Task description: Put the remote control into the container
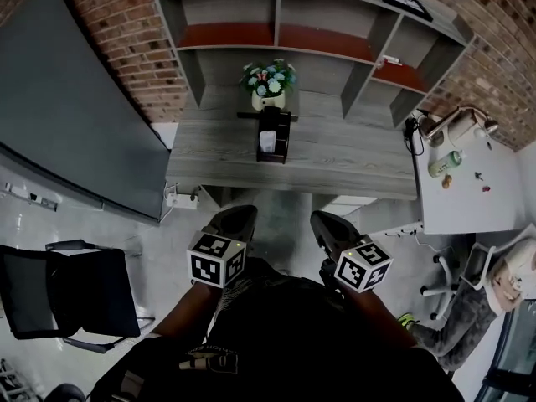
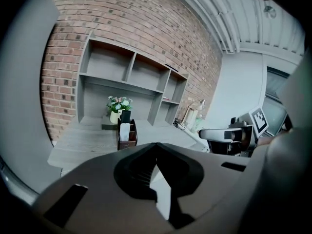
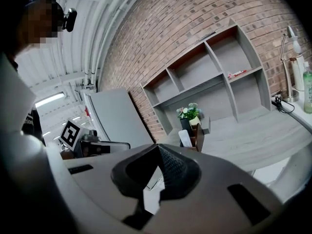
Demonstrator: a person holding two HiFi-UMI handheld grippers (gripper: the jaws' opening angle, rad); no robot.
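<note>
Close against the person's dark-clothed body, the left gripper (image 1: 232,222) and the right gripper (image 1: 333,229) are held side by side, each topped by its marker cube. Both have their jaws pressed together with nothing between them (each gripper's own view shows the tips meeting at a point). Beneath them is a pale floor (image 1: 159,243), with a black mesh office chair (image 1: 71,296) off to the left.

Well beyond stands the grey wood-grain desk (image 1: 343,153). Near its middle is the dark brown wooden box-shaped container (image 1: 283,136), upright. The slim white remote control (image 1: 267,142) stands inside it, its upper end rising above the front rim.

Just behind the container sits a cream pot of blue and white flowers (image 1: 268,99). Farthest back, a grey open shelf unit (image 1: 276,15) stands against a red brick wall (image 1: 126,32).
</note>
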